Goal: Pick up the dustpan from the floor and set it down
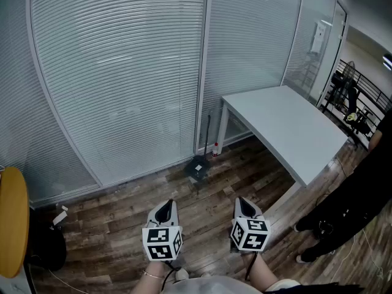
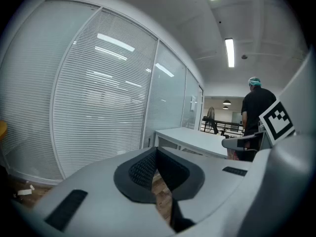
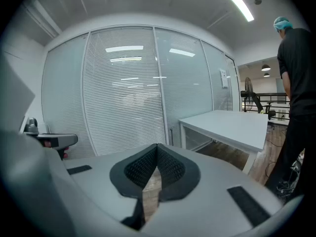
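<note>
The dustpan (image 1: 197,168) sits on the floor (image 1: 116,222) well beyond the left claw (image 1: 164,209) and right claw (image 1: 245,206), both closed and empty; it is dark, with a thin upright handle.

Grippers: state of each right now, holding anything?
Left gripper: closed, jaws together, holding nothing.
Right gripper: closed, jaws together, holding nothing.
</note>
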Action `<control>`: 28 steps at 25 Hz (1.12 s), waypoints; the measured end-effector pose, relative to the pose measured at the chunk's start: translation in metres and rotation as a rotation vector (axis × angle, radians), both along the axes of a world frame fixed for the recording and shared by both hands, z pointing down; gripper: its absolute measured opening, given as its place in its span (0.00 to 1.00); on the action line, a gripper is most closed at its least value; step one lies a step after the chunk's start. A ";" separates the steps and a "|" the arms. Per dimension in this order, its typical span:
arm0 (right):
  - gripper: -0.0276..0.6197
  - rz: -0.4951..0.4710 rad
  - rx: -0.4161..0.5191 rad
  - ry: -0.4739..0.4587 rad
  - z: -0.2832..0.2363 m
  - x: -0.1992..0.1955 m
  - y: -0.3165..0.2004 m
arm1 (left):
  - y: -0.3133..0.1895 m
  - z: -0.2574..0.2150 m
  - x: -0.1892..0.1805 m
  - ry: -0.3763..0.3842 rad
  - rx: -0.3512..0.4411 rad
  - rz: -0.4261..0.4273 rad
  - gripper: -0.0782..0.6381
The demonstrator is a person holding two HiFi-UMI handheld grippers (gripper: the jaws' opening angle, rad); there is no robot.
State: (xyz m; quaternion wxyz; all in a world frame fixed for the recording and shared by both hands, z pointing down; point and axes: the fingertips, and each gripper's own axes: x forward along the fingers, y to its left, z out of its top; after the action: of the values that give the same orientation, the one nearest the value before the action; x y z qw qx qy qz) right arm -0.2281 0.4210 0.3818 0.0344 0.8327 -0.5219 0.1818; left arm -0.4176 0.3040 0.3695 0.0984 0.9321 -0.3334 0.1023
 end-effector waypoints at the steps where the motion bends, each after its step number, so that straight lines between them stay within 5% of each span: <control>1: 0.09 -0.002 0.001 0.001 -0.002 0.000 -0.001 | 0.000 -0.001 0.000 0.001 -0.002 0.001 0.13; 13: 0.09 -0.006 0.032 -0.002 -0.009 -0.008 -0.016 | -0.011 -0.001 -0.002 0.009 -0.013 0.018 0.13; 28: 0.09 0.119 0.009 -0.107 0.022 0.017 -0.021 | -0.036 0.023 0.013 -0.041 -0.031 0.084 0.13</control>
State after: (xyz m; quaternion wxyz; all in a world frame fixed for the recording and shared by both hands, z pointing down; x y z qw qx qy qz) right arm -0.2113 0.4001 0.4034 -0.0081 0.8515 -0.4734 0.2252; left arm -0.4044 0.2681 0.3920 0.1018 0.9413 -0.2941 0.1307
